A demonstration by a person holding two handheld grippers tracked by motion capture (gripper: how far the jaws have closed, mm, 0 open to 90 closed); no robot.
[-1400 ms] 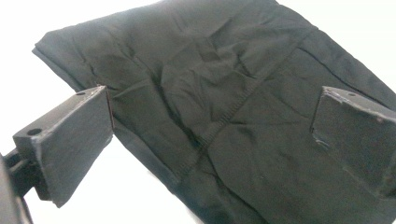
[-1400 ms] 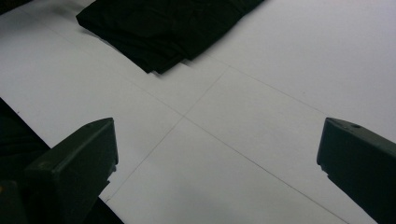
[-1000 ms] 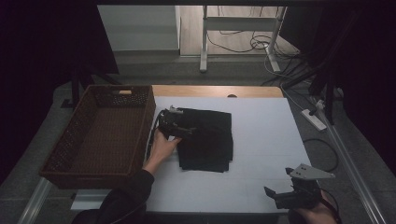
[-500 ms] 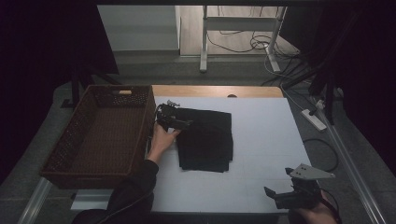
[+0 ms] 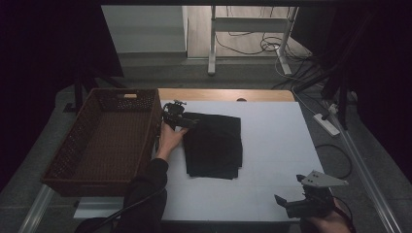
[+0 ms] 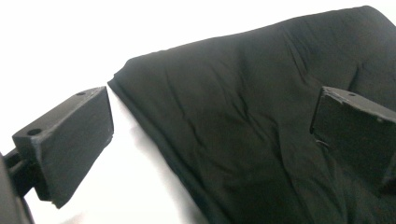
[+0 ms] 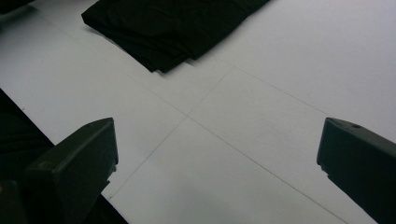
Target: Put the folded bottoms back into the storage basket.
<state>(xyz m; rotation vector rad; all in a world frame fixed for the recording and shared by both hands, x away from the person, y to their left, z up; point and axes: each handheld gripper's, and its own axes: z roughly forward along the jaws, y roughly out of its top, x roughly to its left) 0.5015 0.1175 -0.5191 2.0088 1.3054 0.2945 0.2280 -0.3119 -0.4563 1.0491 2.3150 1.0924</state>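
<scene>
A folded black cloth (image 5: 214, 144) lies on the white table top (image 5: 272, 136), left of the middle. My left gripper (image 5: 187, 124) hovers at the cloth's far left corner, open, one jaw over the bare table and the other over the cloth (image 6: 243, 135). No fabric sits between the jaws. Near the front right edge my right gripper (image 5: 286, 206) is held open above bare table, well apart from the cloth (image 7: 173, 23), with nothing between its jaws.
A brown wicker basket (image 5: 87, 160) stands at the table's left side, close to the left hand. A wooden strip (image 5: 223, 94) runs along the far edge. Cables and a power strip (image 5: 330, 124) lie on the floor to the right.
My left gripper has moved a little toward the far edge, from over the cloth's left part to its far left corner. The right gripper has stayed put.
</scene>
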